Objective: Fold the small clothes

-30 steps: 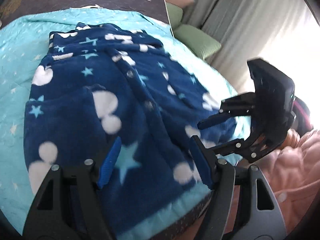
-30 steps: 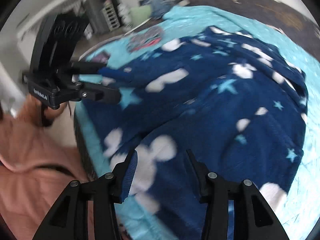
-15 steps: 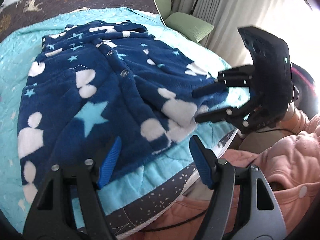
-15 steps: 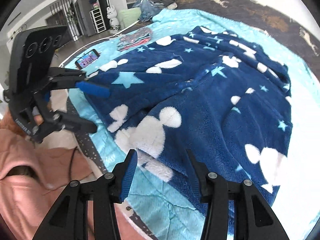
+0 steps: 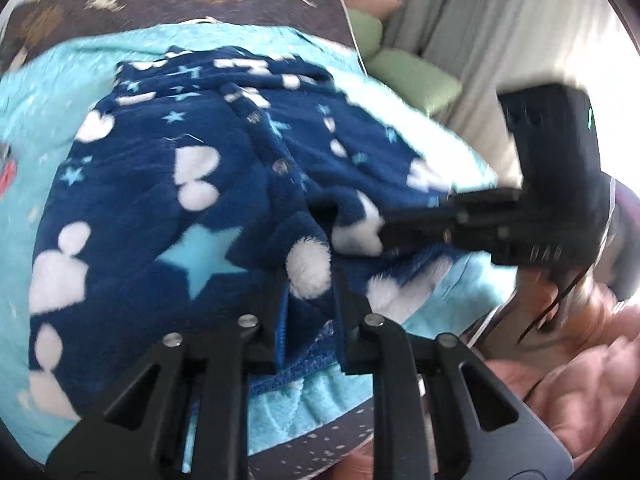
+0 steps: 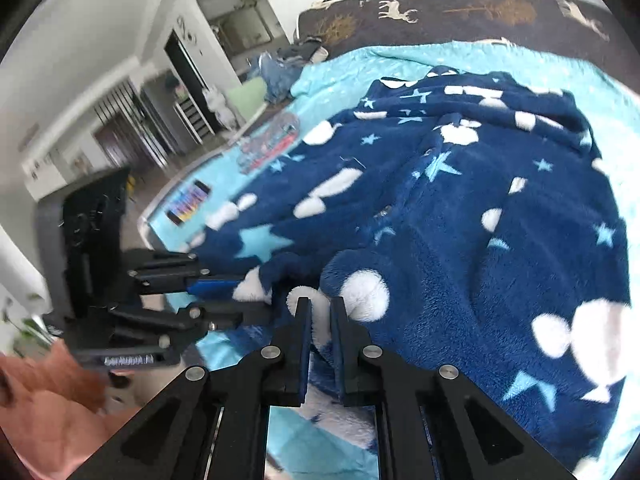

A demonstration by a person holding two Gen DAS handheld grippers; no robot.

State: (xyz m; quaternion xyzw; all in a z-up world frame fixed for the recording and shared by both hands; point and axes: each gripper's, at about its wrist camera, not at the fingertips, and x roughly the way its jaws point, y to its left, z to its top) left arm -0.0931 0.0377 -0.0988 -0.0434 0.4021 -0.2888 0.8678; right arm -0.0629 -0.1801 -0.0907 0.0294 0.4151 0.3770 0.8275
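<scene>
A navy fleece garment (image 5: pixel 160 208) with white shapes and pale blue stars lies spread on a teal bedspread (image 5: pixel 40 100). In the left wrist view my left gripper (image 5: pixel 310 284) is at its near hem, jaws closing, with a bunch of fleece pinched between the pads. To its right my right gripper (image 5: pixel 400 228) bites the same hem. The right wrist view shows the garment (image 6: pixel 460 240) and my right gripper (image 6: pixel 320 304), jaws closing tight on a white-spotted fold of the hem. My left gripper (image 6: pixel 244 300) grips the hem to its left.
A phone (image 6: pixel 188 202) and a folded patterned cloth (image 6: pixel 268 144) lie on the bedspread (image 6: pixel 340 68) left of the garment. Green cushions (image 5: pixel 412 76) sit beyond the bed's right side. The person's pink sleeves (image 5: pixel 580 380) are at the near edge of the bed.
Both grippers stood open above the near hem before; now each has dropped onto the hem and closed on the fleece, bunching it up.
</scene>
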